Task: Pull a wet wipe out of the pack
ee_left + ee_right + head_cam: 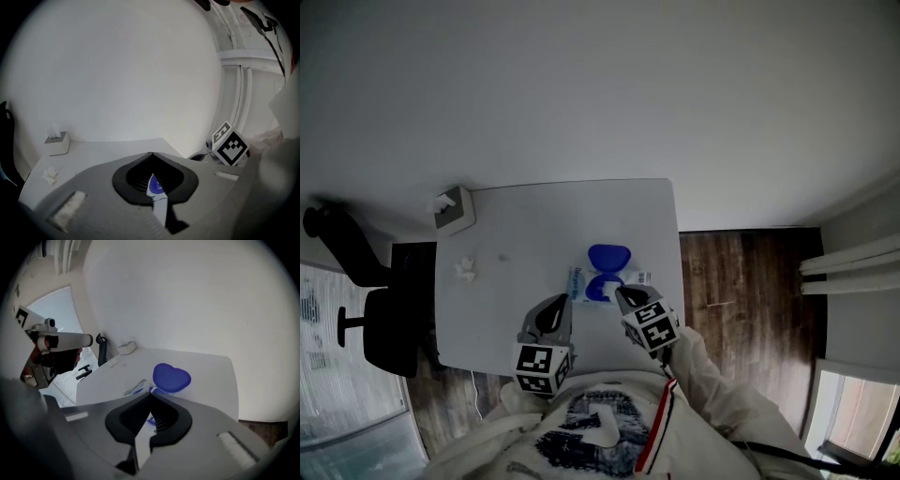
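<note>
Blue plastic is catching my eye first: the flip lid (608, 255) is standing open on the wet wipe pack (581, 281), which is lying on the white table (516, 234) toward its near edge, just beyond the tips of both my tools.

I am holding my right gripper (150, 392) tilted down with its tips right at the pack's opening, beside the lid. Its jaws are pressed together at the tips. I cannot make out whether a wipe is pinched there.

I am keeping my left gripper (150, 154) at the pack's left end. Its jaws are also meeting at the tips, with nothing visibly clamped, and the lid is showing through the slot behind them. I cannot tell whether the tips are touching the pack.

Farther left, a crumpled tissue (467, 269) is lying apart from the pack, and a tissue box (453, 208) is sitting at the far left corner.
</note>
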`<state>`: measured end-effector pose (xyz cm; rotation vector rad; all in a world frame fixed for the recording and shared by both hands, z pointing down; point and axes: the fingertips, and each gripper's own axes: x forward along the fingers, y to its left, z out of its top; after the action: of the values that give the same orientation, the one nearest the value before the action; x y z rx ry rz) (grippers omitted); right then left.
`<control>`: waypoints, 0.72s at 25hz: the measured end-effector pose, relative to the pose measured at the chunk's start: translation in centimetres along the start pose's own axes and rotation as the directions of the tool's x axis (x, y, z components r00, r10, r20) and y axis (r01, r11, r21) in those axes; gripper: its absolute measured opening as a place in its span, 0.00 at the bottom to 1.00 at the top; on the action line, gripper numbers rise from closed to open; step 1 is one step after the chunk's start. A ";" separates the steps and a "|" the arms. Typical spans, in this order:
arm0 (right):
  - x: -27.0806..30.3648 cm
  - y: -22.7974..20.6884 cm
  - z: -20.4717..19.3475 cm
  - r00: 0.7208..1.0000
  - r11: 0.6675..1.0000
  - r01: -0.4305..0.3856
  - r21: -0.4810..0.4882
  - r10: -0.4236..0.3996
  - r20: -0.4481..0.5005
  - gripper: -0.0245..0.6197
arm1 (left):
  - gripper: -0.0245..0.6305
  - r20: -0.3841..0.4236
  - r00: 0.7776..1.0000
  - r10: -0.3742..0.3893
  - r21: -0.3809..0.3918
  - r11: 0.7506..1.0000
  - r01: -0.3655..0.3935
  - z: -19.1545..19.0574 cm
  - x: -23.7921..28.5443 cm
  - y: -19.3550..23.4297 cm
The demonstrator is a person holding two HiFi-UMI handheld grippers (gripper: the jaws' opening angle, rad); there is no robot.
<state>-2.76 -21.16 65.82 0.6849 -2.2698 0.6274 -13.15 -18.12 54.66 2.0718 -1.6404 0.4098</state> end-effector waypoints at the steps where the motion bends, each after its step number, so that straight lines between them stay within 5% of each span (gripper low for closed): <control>1: -0.1 -0.1 0.2 1.000 1.000 0.000 0.004 0.000 0.011 0.05 | 0.04 0.001 1.000 0.000 0.001 1.000 0.000 0.0 0.1 0.0; 18: -6.4 -1.2 5.8 0.970 0.997 0.035 0.064 -0.049 0.238 0.05 | 0.04 0.013 0.999 0.039 0.036 0.999 -0.039 0.7 0.0 -0.4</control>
<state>-0.66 -23.60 57.73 0.8770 -2.4584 0.6223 -12.81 -18.40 53.97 2.0753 -1.6948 0.4433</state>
